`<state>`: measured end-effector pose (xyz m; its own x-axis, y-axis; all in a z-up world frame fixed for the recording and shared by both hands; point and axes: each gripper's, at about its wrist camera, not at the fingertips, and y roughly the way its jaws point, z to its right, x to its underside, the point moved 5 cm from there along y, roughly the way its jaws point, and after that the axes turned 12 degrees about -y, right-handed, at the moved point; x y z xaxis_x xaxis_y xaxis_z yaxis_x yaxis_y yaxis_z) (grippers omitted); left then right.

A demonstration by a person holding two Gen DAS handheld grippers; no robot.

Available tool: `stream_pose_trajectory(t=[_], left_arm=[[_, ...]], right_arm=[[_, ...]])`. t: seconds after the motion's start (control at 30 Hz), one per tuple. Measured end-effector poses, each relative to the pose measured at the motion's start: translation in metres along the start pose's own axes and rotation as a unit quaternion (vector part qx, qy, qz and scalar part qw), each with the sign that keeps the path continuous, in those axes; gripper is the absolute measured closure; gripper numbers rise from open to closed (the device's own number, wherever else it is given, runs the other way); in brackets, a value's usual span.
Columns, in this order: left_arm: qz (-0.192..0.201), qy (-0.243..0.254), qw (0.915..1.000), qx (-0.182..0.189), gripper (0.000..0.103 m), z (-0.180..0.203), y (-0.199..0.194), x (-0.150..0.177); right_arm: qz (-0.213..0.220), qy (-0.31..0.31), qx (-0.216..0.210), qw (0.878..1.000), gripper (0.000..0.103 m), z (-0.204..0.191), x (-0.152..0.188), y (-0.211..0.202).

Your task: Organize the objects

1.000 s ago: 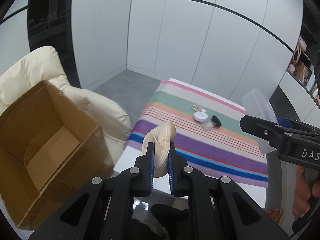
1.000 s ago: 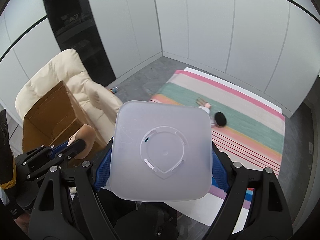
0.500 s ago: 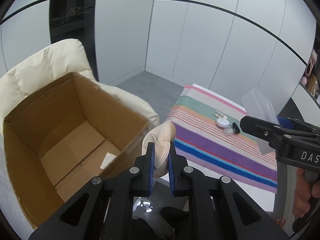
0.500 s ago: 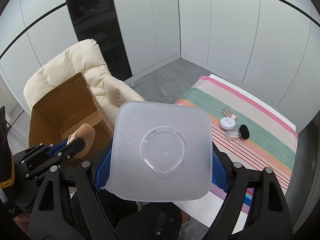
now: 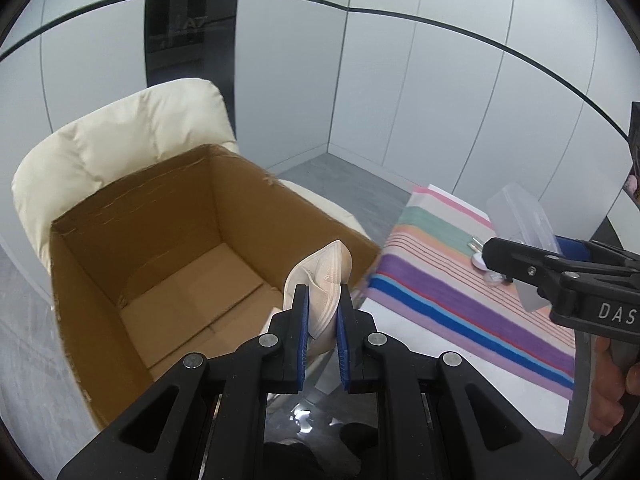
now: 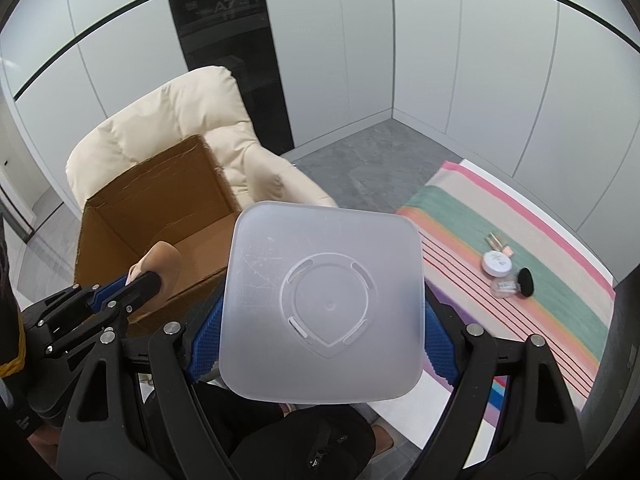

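Midway through tidying, the left gripper (image 5: 322,312) pinches a beige pad (image 5: 320,276) above the cardboard box (image 5: 100,300); the right gripper (image 6: 320,320) clamps a frosted plastic tub (image 6: 324,304) alongside. Next, likely release both into the box.

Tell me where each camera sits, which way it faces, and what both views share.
Left wrist: sits on the left gripper, facing down into the box on the chair; its jaws pinch a beige pad; a hand shows at right.
Right wrist: sits on the right gripper, facing down past a plastic container clamped in its jaws; no hand is visible.
Shared: box, chair, striped cloth, jar, both grippers.
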<state>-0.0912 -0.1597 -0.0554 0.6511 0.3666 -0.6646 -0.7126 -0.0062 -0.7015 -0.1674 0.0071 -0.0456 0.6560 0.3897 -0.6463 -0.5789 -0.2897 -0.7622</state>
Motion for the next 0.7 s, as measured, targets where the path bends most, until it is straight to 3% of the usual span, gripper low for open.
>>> stream_pose_trajectory(t=[0.7], left_arm=[[0.021,-0.062,0.9958,-0.064,0.086,-0.092,-0.022,-0.005]], right_arm=[[0.004,-0.079,-0.05,0.996,0.018,-0.098,-0.035,0.025]])
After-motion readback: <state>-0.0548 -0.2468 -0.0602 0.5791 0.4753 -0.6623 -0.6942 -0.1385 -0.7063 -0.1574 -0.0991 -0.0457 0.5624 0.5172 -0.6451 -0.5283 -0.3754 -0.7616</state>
